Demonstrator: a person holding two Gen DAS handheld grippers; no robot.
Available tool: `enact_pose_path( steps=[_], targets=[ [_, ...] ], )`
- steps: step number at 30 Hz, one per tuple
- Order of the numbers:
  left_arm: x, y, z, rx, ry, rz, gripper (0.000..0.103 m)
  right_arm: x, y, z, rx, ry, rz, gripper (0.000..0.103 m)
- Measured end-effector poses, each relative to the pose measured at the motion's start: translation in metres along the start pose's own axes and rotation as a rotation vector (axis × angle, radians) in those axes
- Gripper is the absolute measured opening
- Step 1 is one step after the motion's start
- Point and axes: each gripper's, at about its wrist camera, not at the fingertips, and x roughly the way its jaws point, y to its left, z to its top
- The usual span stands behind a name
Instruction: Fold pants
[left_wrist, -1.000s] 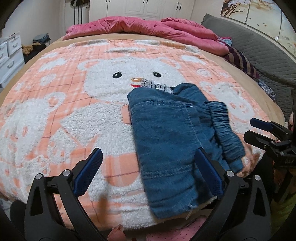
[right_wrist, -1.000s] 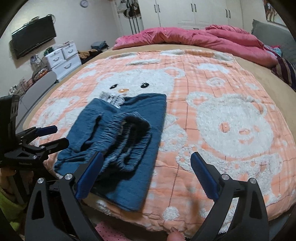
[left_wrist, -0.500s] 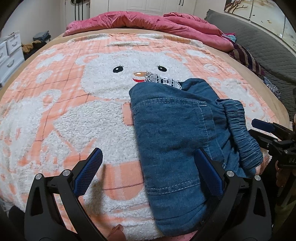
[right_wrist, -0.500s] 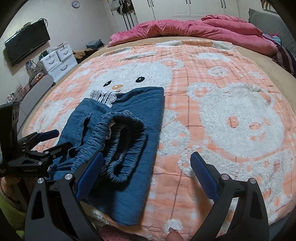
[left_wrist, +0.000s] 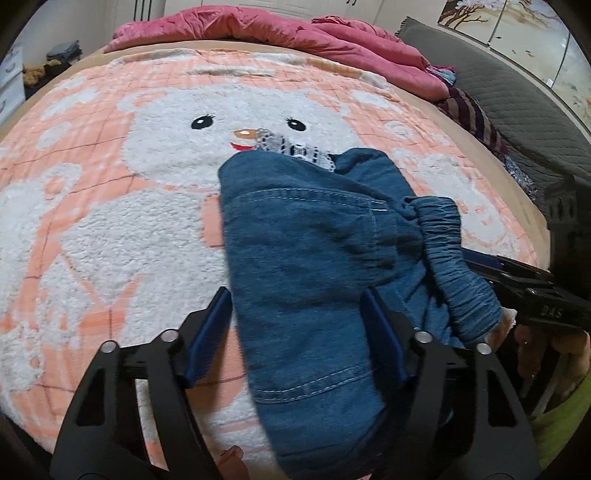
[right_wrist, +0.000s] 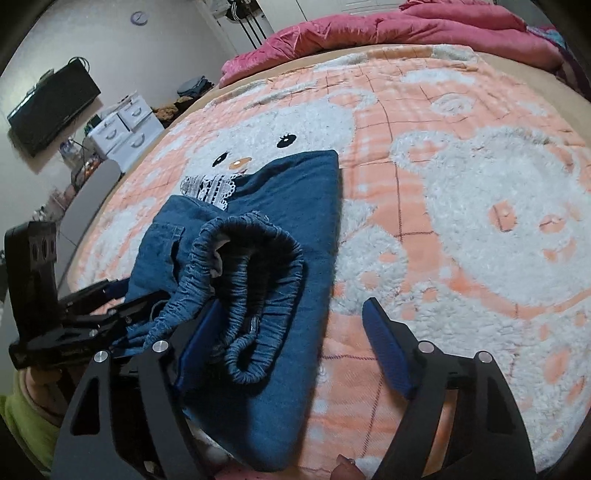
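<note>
Pants (left_wrist: 314, 266) between closing fingers (left_wrist: 380, 332) of both down-tilted grippers

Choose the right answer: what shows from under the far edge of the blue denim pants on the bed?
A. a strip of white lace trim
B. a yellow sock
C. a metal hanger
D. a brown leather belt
A. In the right wrist view a strip of white lace trim pokes out at the far edge of the folded blue denim pants, just below the bear's nose on the blanket.
</note>
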Motion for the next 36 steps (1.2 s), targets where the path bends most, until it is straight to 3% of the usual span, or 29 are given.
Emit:
enact_pose_path(
  steps=[6, 10, 12, 18, 19, 20, 24, 29, 36],
  targets=[
    [0.006, 0.002, 0.004, -0.02, 0.007, -0.02, 0.061, 0.009, 0.003, 0.01, -0.012, 0.013, 0.02, 0.073],
    [0.008, -0.001, 0.006, -0.01, 0.007, -0.013, 0.061, 0.014, 0.001, 0.009, 0.013, 0.034, 0.089, 0.054],
    [0.008, -0.002, 0.006, -0.005, 0.009, -0.021, 0.055, 0.011, -0.001, 0.005, 0.021, 0.025, 0.107, 0.048],
    [0.008, -0.005, 0.007, -0.026, -0.007, -0.035, 0.038, 0.016, -0.009, 0.002, 0.095, 0.023, 0.133, 0.049],
    [0.007, -0.006, 0.007, -0.023, -0.014, -0.03, 0.037, 0.015, -0.006, 0.002, 0.085, 0.014, 0.134, 0.046],
    [0.006, -0.008, 0.007, -0.017, -0.021, -0.025, 0.032, 0.013, -0.002, 0.001, 0.068, 0.001, 0.148, 0.032],
    [-0.007, -0.013, 0.011, 0.009, -0.068, -0.024, 0.02, -0.001, 0.019, 0.003, -0.027, -0.062, 0.09, 0.023],
    [-0.022, -0.016, 0.026, 0.037, -0.123, -0.016, 0.019, -0.011, 0.041, 0.022, -0.131, -0.122, 0.045, 0.021],
    [-0.028, -0.001, 0.068, 0.047, -0.18, 0.026, 0.019, -0.004, 0.055, 0.075, -0.174, -0.177, 0.044, 0.02]
  ],
)
